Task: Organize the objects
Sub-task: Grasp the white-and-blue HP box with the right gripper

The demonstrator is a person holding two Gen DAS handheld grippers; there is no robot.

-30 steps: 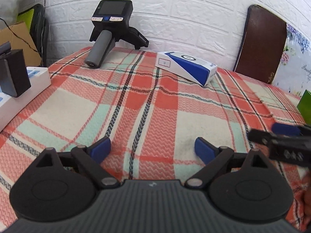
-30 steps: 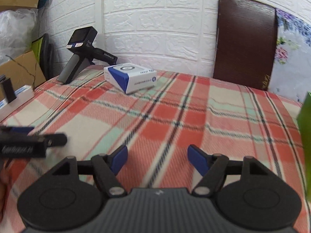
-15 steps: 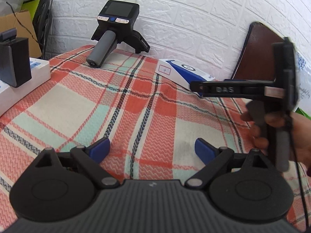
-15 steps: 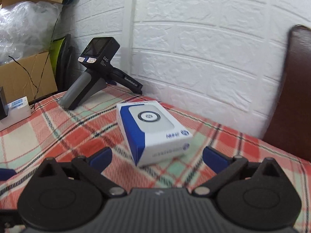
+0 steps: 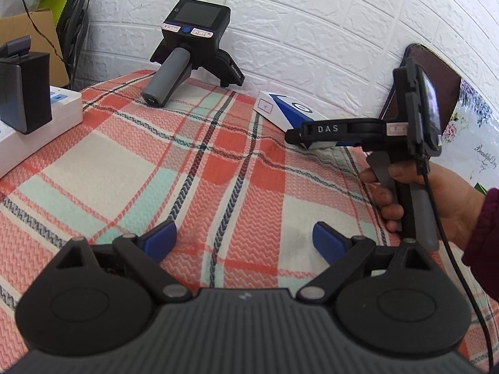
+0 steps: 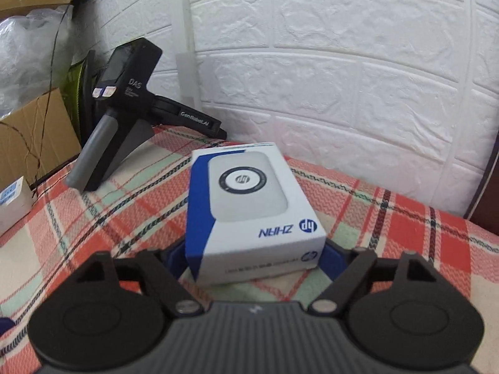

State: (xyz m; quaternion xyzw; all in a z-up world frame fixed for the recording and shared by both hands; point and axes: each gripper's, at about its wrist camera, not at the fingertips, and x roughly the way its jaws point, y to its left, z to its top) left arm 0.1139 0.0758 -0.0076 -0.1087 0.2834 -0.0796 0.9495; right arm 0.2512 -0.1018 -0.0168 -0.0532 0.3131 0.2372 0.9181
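I take the box (image 6: 249, 208) as my landmark and work from left to right.

Well left of the box, a white power strip (image 5: 40, 124) with a dark adapter (image 5: 25, 90) plugged into it sits at the table's left edge. Behind and left of the box, a spare handheld gripper (image 5: 187, 53) rests against the brick wall (image 5: 312, 25).

My left gripper (image 5: 243, 238) hovers over the plaid cloth (image 5: 218, 162), well short of the box. Its fingers stand wide apart and hold nothing.

The box lies flat on the cloth near the wall. In the right wrist view its long axis runs away from me, roughly along the fingers, skewed slightly to the left. Its near short end sits between the blue pads of my right gripper (image 6: 254, 258), one pad at each long side. The fingers (image 6: 333, 258) are spread about as wide as the box; I cannot tell whether the pads touch it or stand just off it, and the box rests on the cloth, not lifted.

My judgement: the right gripper is the nearer by far and is placed to close across the box's narrow width. The slight skew may twist the box as the pads meet it.
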